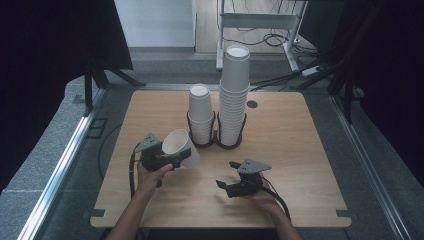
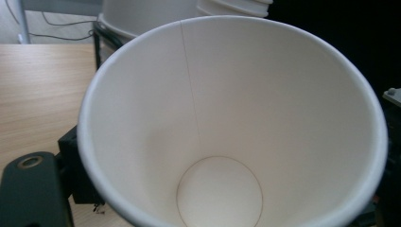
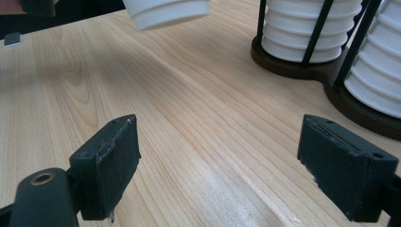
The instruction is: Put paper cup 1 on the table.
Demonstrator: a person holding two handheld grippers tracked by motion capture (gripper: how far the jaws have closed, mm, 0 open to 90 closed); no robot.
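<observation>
Nearest item: paper cup (image 2: 236, 123), tilted, mouth toward the left gripper view, clamped by left gripper (image 1: 167, 157) above the table (image 1: 300, 150); far jaw hidden behind the cup wall. Right gripper (image 3: 220, 170): jaws wide apart, nothing between. Two cup stacks (image 1: 234, 95) in a black holder (image 1: 216, 141), tops cut off in the right gripper view.

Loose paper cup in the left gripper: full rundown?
The paper cup is plain white, tapered, with a rolled rim, a straight side seam and a round flat base, empty inside. It is tipped over, mouth facing up and left in the high view, held off the wooden table by the left gripper clamped on its wall, just before the cup stacks.
</observation>
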